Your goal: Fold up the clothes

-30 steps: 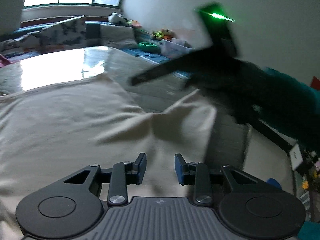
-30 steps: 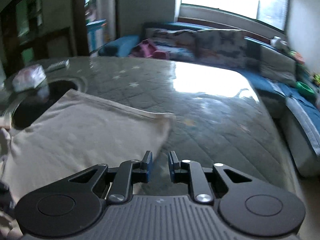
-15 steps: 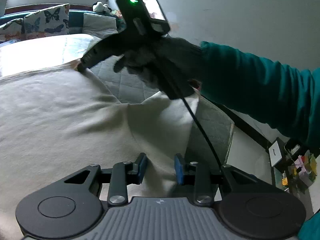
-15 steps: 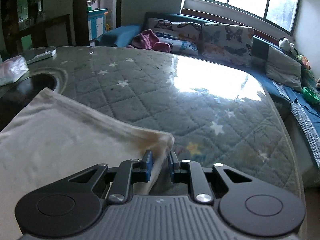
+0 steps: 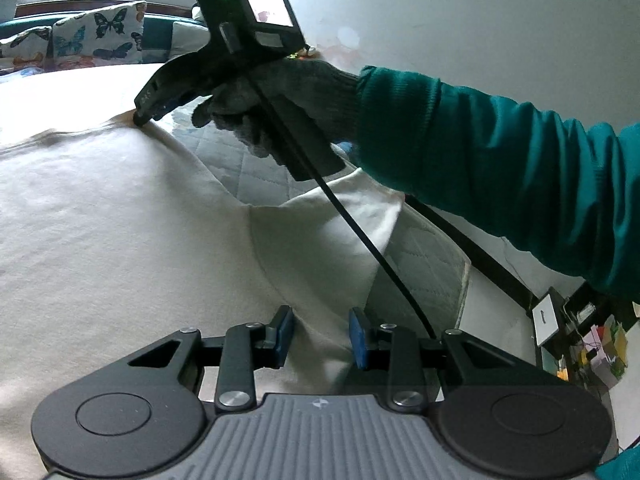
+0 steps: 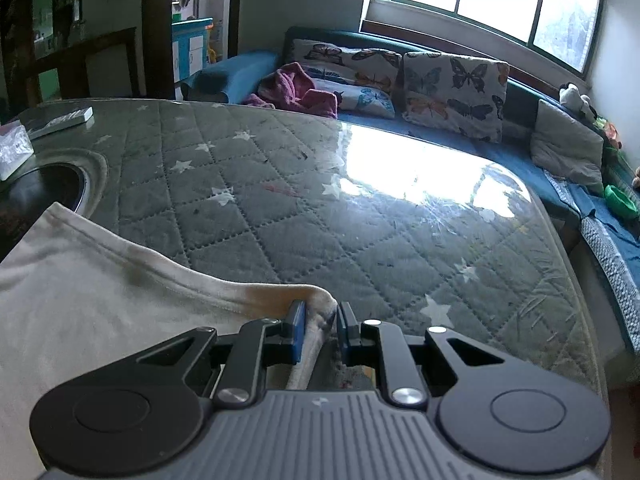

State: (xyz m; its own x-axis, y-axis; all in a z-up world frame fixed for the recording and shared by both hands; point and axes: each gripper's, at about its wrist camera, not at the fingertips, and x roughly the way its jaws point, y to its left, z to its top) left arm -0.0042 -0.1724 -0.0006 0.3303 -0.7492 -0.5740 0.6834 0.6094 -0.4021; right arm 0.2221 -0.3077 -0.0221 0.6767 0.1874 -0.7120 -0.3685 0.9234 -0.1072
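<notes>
One cream garment (image 5: 120, 220) lay spread flat across the quilted, glass-topped surface (image 6: 360, 208), pale and soft-looking, a stitched hem running along its far edge and a brownish smudge showing near the corner. Over on the right wrist view, the right tool (image 6: 320, 330) had that very corner between its blue pads (image 6: 298, 330): jaws narrow, the cloth bunched up and squeezed in the gap, the fold rising just above the tips. From the left wrist view you could see the same thing from the side, the right tool's tip (image 5: 141, 116) pressing on the garment's far corner, a grey-gloved hand (image 5: 280, 104) and a teal sleeve (image 5: 500, 172) behind it, a black cable (image 5: 360, 236) trailing down. A short sleeve (image 5: 320, 232) of the garment stuck out toward the surface's edge, its seam curving clearly. And the left tool (image 5: 321, 338) stood partly open over that sleeve's lower hem, cloth under the gap, pads not pinching it. Butterfly cushions (image 6: 452, 92) sat on the sofa behind.
</notes>
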